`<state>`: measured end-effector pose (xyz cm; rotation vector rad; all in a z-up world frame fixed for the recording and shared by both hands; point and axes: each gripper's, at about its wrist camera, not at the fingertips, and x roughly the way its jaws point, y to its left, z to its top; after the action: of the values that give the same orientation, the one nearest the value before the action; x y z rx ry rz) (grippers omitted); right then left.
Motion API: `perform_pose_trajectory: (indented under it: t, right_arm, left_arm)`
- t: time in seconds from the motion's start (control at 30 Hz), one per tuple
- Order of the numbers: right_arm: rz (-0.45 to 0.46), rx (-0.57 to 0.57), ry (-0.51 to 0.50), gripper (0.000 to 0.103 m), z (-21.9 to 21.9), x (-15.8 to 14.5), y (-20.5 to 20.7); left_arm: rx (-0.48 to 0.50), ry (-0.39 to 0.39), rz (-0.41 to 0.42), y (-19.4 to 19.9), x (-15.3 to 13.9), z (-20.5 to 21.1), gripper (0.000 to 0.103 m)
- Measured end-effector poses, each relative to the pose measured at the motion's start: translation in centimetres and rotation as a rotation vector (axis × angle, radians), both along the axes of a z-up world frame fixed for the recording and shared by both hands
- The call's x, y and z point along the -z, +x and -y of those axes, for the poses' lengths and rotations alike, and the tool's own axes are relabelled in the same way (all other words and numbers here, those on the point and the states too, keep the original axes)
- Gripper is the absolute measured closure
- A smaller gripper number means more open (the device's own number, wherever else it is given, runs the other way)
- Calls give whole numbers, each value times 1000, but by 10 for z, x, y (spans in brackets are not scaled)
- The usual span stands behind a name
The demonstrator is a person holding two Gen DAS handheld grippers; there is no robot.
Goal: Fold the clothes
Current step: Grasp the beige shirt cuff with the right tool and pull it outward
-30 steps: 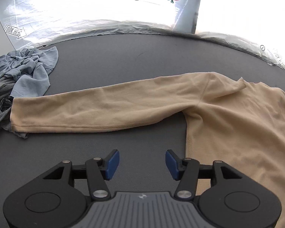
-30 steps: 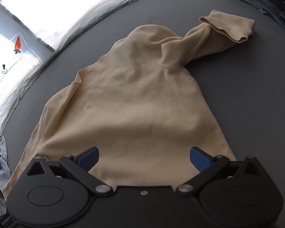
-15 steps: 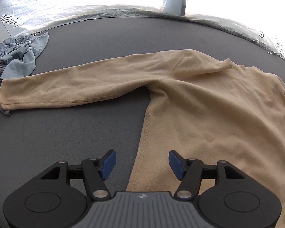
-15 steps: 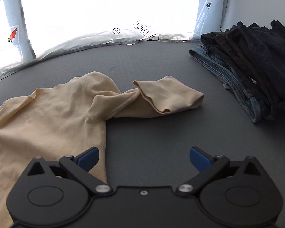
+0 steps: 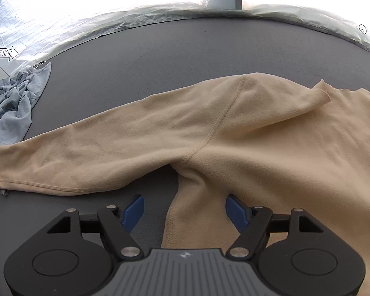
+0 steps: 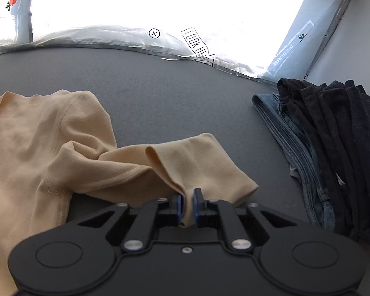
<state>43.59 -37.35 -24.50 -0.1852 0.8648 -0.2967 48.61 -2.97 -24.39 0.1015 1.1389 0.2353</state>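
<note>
The beige shirt [image 5: 271, 148] lies spread on the dark table [image 5: 160, 56], its side seam between the opening jaws of the left gripper [image 5: 184, 213]. The right gripper [image 6: 188, 206] pinches the bunched sleeve [image 6: 185, 162], with a pile [image 6: 333, 148] at three o'clock. The pinch sits near the fabric edge, so the sleeve may slip out under a fast pull.

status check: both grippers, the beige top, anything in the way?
Right gripper shut on crumpled sleeve of beige long-sleeved fleece top. Left gripper opening, side edge between pads, unpinched. Other sleeve flat. Grey garment, dark stack off aside.
</note>
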Motion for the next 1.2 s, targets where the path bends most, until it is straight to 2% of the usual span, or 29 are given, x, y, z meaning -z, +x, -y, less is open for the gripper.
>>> perform_pose_trajectory:
  t: [0.23,0.43,0.57,0.73,0.83,0.9,1.07,1.13,1.17,1.2]
  right_arm:
    - [81,200,-61,98,33,-17,-51]
    - [8,450,-72,98,81,-1,-102]
    - [114,583,127,98,105,-11,-132]
    - [247,601,156,98,108,-38,-137]
    - [312,677,185,98,120,-54,-137]
    - [280,729,187,98,131,-50,-133]
    - [88,809,163,97,140,-19,-130]
    - [60,811,149,91,133,-14,-131]
    - [59,806,144,83,128,-14,-131]
    - [74,789,138,71,124,-17,-130]
  left_arm:
    - [5,27,9,-5,2,1,19]
    - [-8,46,16,-6,5,1,8]
    - [-6,68,13,-5,7,1,0]
    - [-19,43,16,-6,7,-4,0]
    - [-26,32,26,-8,8,-5,0]
    - [-44,9,31,-9,8,-8,0]
    - [-108,-81,28,-10,11,-22,0]
    - [-130,-117,20,-9,11,-27,0]
    - [-121,-120,21,-9,11,-28,0]
    - [-100,-113,27,-9,9,-27,0]
